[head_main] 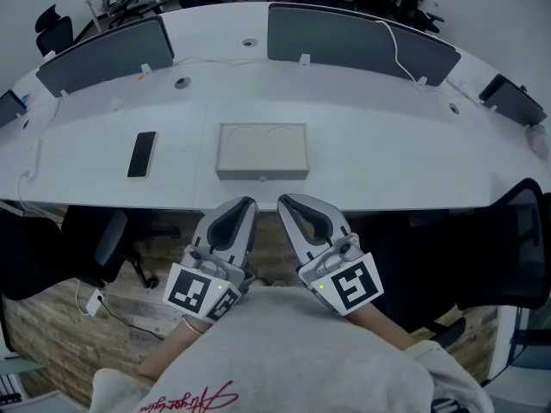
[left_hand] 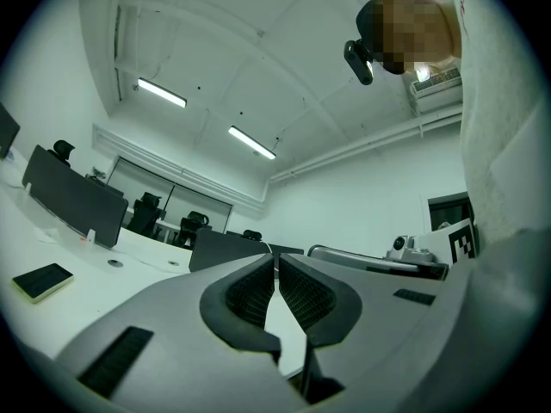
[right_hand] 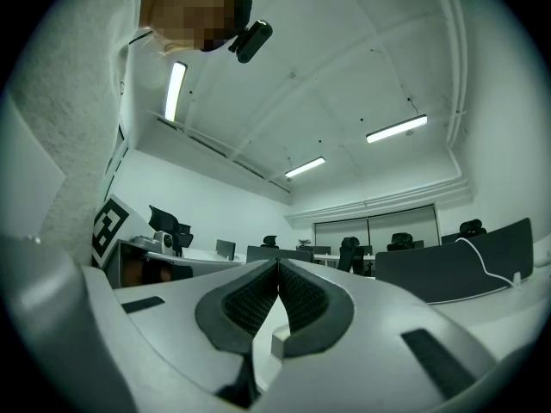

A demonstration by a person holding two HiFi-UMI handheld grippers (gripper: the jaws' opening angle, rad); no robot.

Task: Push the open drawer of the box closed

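Beige flat rectangular box (head_main: pixel 262 151) lies ahead, equally near the left gripper (head_main: pixel 247 204) and right gripper (head_main: pixel 285 201), both closed and empty.

Setting: open-plan office | evidence: curved white desk (head_main: pixel 362 157), grey divider screens (head_main: pixel 357 41), black swivel chairs (head_main: pixel 53 31), ceiling strip lights (right_hand: pixel 396 128)

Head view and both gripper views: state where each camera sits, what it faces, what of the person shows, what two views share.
Head view: on head, steeply down at box, desk; left gripper, right gripper, torso show.
Left gripper view: on left gripper, tilted up at ceiling; shut jaws, torso show.
Right gripper view: on right gripper, likewise.
Shared: phone, in head and left gripper views.
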